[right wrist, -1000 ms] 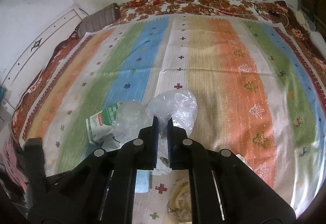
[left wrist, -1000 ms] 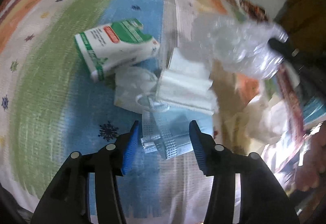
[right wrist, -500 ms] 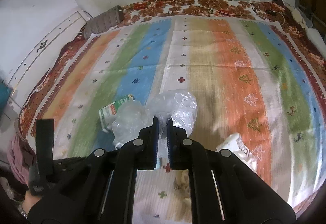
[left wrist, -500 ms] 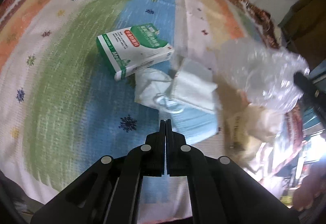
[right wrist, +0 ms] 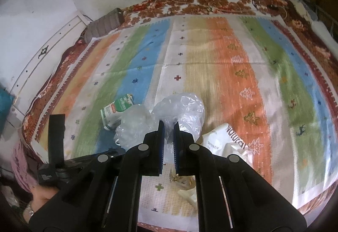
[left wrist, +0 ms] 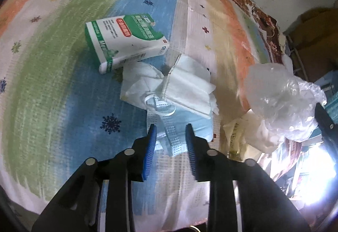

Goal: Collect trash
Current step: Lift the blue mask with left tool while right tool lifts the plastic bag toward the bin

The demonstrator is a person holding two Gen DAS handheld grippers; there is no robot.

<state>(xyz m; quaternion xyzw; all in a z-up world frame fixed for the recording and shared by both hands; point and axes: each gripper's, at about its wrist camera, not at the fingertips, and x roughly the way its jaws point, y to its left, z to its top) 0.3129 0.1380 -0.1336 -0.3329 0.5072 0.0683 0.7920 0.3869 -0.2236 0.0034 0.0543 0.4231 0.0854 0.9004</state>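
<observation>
My left gripper (left wrist: 170, 128) hovers over a crumpled blue face mask (left wrist: 179, 126) on the striped bedspread (left wrist: 52, 75). Its jaws are opening; the mask lies below and between the tips, and the pads do not press on it. Just beyond lie white tissues (left wrist: 188, 86) and a green-and-white carton (left wrist: 124, 40). My right gripper (right wrist: 169, 125) is shut on a clear plastic bag (right wrist: 183, 107), which hangs in the air at the right of the left wrist view as the bag (left wrist: 281, 101). The carton (right wrist: 117, 109) shows left of the bag.
A white packet printed "Natural" (right wrist: 230, 143) and small scraps (right wrist: 183, 181) lie near the bed's front edge. A brown pillow (right wrist: 103, 25) sits at the far left by the wall. A hand (right wrist: 42, 191) holds the left gripper's body (right wrist: 56, 137).
The left jaws closed on nothing half a second ago and now stand apart again over the blue mask. The right gripper drew back with the bag, bringing the white packet into view.
</observation>
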